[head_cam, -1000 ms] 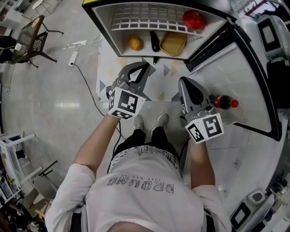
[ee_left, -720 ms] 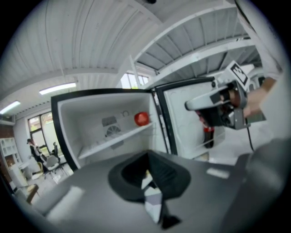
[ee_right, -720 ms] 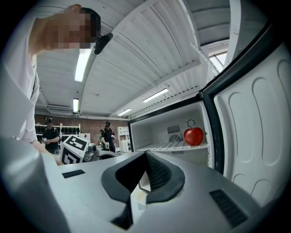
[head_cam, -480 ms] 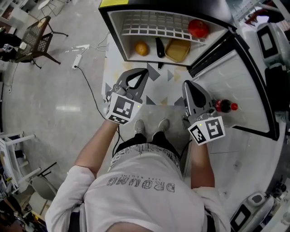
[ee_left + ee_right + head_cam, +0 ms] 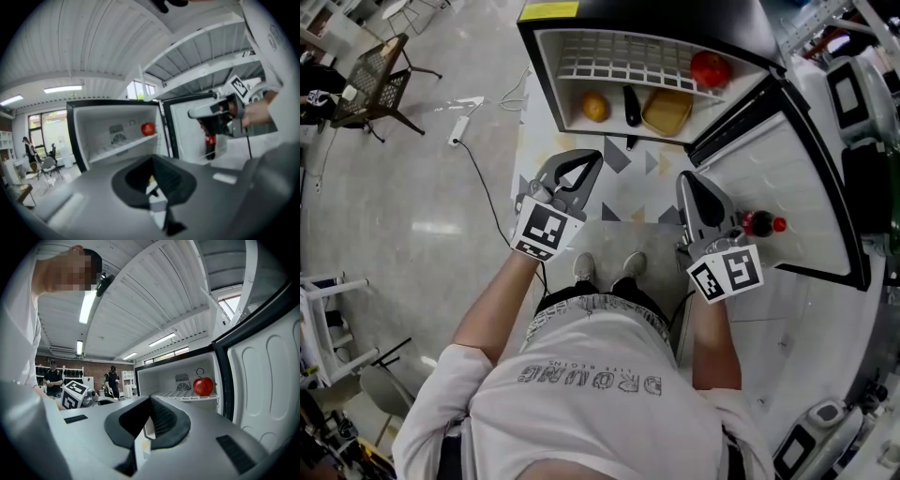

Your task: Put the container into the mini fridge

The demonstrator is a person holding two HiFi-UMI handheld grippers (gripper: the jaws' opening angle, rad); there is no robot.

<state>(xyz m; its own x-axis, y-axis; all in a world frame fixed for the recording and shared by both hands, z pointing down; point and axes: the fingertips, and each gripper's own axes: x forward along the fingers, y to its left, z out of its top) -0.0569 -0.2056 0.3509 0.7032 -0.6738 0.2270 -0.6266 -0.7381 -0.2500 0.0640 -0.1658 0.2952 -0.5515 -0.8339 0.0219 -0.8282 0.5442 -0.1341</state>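
Observation:
The mini fridge (image 5: pixel 546 66) stands open at the top of the head view. A yellow container (image 5: pixel 667 111) lies on its floor beside an orange (image 5: pixel 594 106) and a black object (image 5: pixel 632 105). On the wire shelf sits a red apple (image 5: pixel 710 67) (image 5: pixel 147 128) (image 5: pixel 203 386). My left gripper (image 5: pixel 594 156) (image 5: pixel 153 161) hovers before the opening, shut and empty. To its right my right gripper (image 5: pixel 686 178) (image 5: pixel 150 399) is shut and empty too, near the open door (image 5: pixel 787 159). A red-capped bottle (image 5: pixel 759 223) (image 5: pixel 210 140) stands in the door.
A patterned mat (image 5: pixel 628 183) lies in front of the fridge, with my feet (image 5: pixel 585 267) at its near edge. A cable and power strip (image 5: pixel 456 131) run across the floor at left. A chair (image 5: pixel 370 75) stands far left. Grey appliances (image 5: pixel 853 89) sit right of the door.
Both grippers have stayed shut and empty. The left gripper has drifted a little to the left and up. The head view now takes in more of the fridge's top.

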